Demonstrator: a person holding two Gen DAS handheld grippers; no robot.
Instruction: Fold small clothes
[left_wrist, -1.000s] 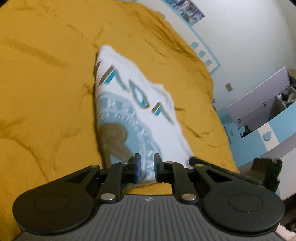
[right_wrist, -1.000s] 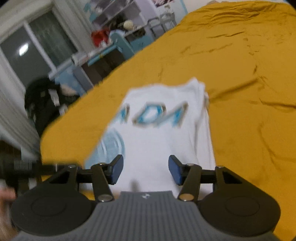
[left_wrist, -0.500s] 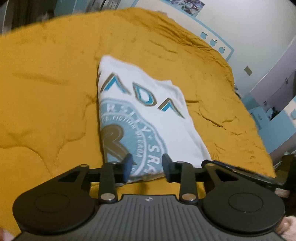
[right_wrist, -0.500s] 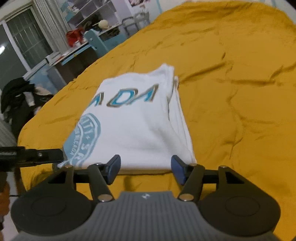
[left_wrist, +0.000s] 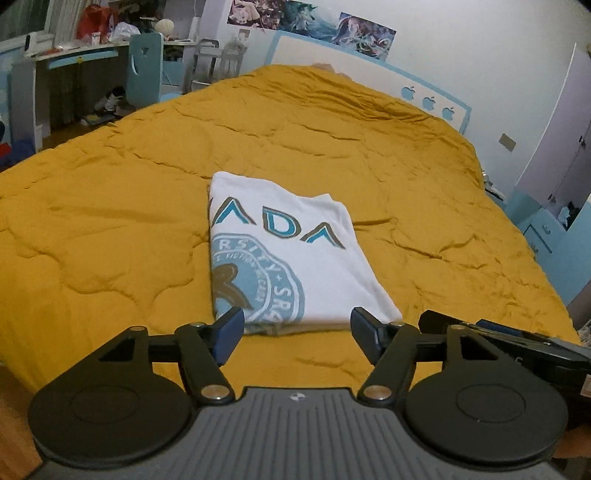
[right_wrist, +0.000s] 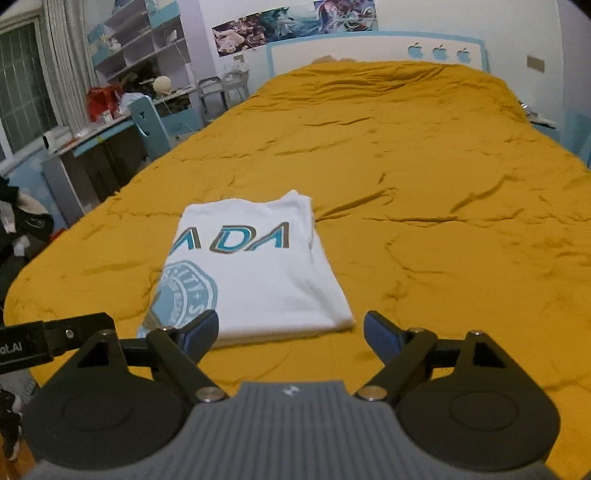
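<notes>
A white T-shirt with blue lettering and a round blue emblem lies folded into a neat rectangle on the mustard-yellow bedspread. It also shows in the right wrist view. My left gripper is open and empty, held just short of the shirt's near edge. My right gripper is open and empty too, just short of the shirt's near right corner. Neither gripper touches the cloth.
The bed's near edge lies just under both grippers. A desk with clutter and a blue chair stand left of the bed. A white and blue headboard is at the far end. The other gripper's body shows at right.
Both grippers have drawn back and risen from the shirt. The left jaws have opened from nearly shut to wide. The shirt lies still, folded.
</notes>
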